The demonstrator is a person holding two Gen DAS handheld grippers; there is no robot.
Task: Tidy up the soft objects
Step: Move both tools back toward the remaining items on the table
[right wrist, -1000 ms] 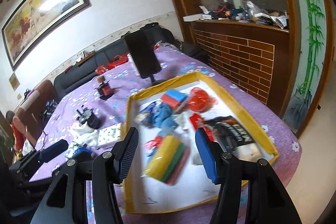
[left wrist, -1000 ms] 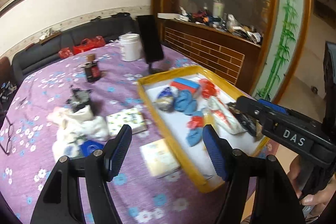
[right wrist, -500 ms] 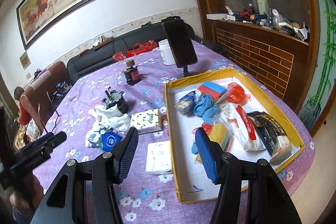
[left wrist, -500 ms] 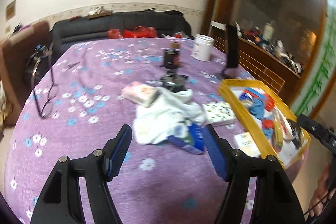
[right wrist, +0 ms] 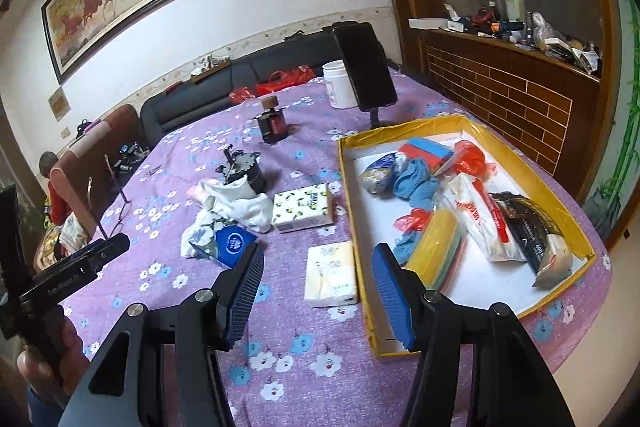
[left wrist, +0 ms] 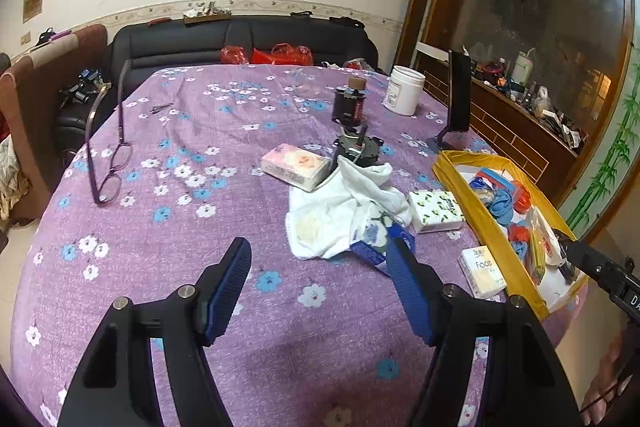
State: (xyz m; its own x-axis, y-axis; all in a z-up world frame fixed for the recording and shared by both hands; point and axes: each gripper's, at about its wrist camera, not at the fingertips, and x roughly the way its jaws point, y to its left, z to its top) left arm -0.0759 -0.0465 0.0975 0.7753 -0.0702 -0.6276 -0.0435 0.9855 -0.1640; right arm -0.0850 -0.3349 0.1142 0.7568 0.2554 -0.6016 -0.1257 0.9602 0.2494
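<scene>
Both grippers hang over the near edge of the purple flowered table point(left wrist: 168, 227), the left gripper point(left wrist: 320, 283) and the right gripper point(right wrist: 318, 285) each with jaws apart and nothing between them. The crumpled white cloth point(left wrist: 344, 215) lies mid-table, its length running near-to-far, over what looks like a blue packet point(right wrist: 234, 243). To its right sit two tissue packs point(right wrist: 304, 207), then the yellow tray point(right wrist: 400, 131), long axis near-to-far, holding soft goods.
</scene>
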